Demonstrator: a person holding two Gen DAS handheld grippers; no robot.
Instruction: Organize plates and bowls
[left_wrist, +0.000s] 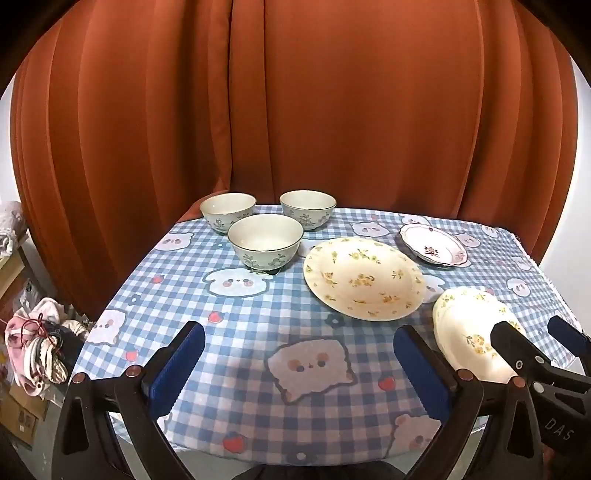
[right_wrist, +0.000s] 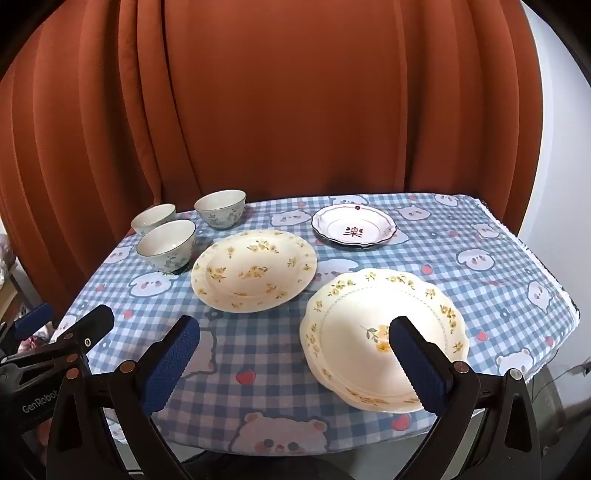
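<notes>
The left tongs (left_wrist: 299, 354) hang tilted downward over the near edge of the surface (left_wrist: 236, 317), their blue-padded fingers (left_wrist: 177, 363) spread wide apart with only checked cloth between them. Well ahead of them, toward the far left, three small bowls stand in a cluster: the back-left bowl (left_wrist: 228, 211), the front bowl (left_wrist: 265, 238) and the back-right bowl (left_wrist: 307, 207). All are round, glossy and pale with a dark rim line and leafy sprigs outside.

Just right of the front bowl lies a large shallow plate (right_wrist: 254, 267), cream with scattered yellow flowers, ahead of the gap between the two tongs. Behind it to the right sits a small white plate (right_wrist: 354, 226) with a scalloped dark rim and a red motif in its well.

The right tongs (right_wrist: 295, 356) are tilted downward likewise, fingers wide apart and clamped on nothing. The scalloped cream plates (right_wrist: 354, 325), seemingly a stack of two, lie on the near right; the right finger's pad (right_wrist: 417, 365) stands in front of them, and whether it touches cannot be told.

The soft cloth is blue-and-white gingham printed with bears and strawberries; a pleated rust curtain (right_wrist: 295, 110) hangs behind.
</notes>
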